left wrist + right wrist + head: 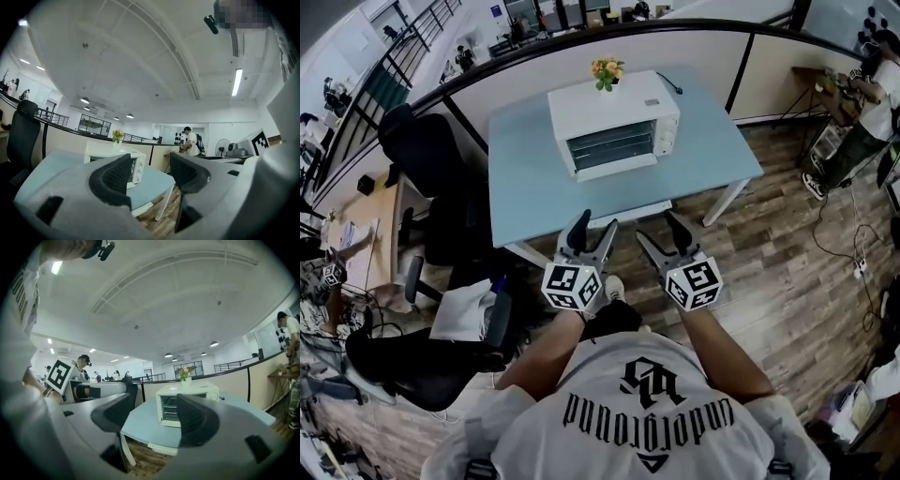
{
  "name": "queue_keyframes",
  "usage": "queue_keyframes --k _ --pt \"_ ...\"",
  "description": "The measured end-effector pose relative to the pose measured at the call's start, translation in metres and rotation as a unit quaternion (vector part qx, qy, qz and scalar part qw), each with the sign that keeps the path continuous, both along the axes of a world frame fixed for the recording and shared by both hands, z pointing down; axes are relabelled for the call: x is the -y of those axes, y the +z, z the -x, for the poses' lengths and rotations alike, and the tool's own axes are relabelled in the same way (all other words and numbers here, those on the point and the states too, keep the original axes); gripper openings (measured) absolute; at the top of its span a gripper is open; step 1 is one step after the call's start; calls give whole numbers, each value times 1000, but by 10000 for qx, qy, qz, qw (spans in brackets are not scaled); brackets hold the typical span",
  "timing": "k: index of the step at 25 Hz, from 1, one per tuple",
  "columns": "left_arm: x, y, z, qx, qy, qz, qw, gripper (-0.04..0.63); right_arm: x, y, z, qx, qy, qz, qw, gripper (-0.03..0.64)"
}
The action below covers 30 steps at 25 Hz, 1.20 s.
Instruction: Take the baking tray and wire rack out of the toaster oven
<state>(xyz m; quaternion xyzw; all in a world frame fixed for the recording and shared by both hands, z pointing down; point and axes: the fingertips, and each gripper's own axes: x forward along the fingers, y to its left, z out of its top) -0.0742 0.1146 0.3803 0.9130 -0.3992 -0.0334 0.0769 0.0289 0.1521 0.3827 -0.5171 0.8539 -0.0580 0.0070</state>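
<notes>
Fingers of the left gripper were spread wide, and through the gap only the table edge and the floor showed; no pad touched anything. Over on the other side, the right gripper had its dark ribbed fingers just as far apart, gripping nothing either. Both grippers were held level, side by side in front of the person's chest, pointing at the near edge of the pale blue rectangular table and short of it. And there was the target: the white box-shaped toaster oven sat at the far middle of the tabletop, well apart from both grippers, its dark glass front facing the person. Behind that front the thin bars of the metal wire rack showed faintly, inside the oven; the baking tray could not be told apart from them. A small pot of orange and yellow flowers stood on top of the oven. A black office chair was parked just left of the table, on the brown wood-plank floor.
</notes>
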Motion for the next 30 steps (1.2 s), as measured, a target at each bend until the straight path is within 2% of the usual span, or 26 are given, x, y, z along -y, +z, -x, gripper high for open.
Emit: queue_keyframes --k 7,15,17,22,24,27,30 --pt "25 7 -14 -162 56 140 9998 272 19 6 -12 4 53 85 9999 308" --pt "72 24 -24 -441 21 564 9974 273 66 20 -29 231 85 314 9992 305" --pt "88 29 -26 -630 -2 747 9952 273 81 23 -31 302 54 377 9988 304" --pt "136 50 -20 -1384 -87 1405 9803 273 128 34 -36 600 16 597 9964 304" --pt "154 59 -18 -1697 -117 1637 9717 273 146 40 -38 714 -16 687 9951 304" --pt "183 69 -15 -2251 -169 1976 9540 275 176 48 -38 859 -97 828 9928 304" --pt "207 77 -9 -2796 -221 2279 9324 275 201 58 -33 1176 -204 1036 9874 302"
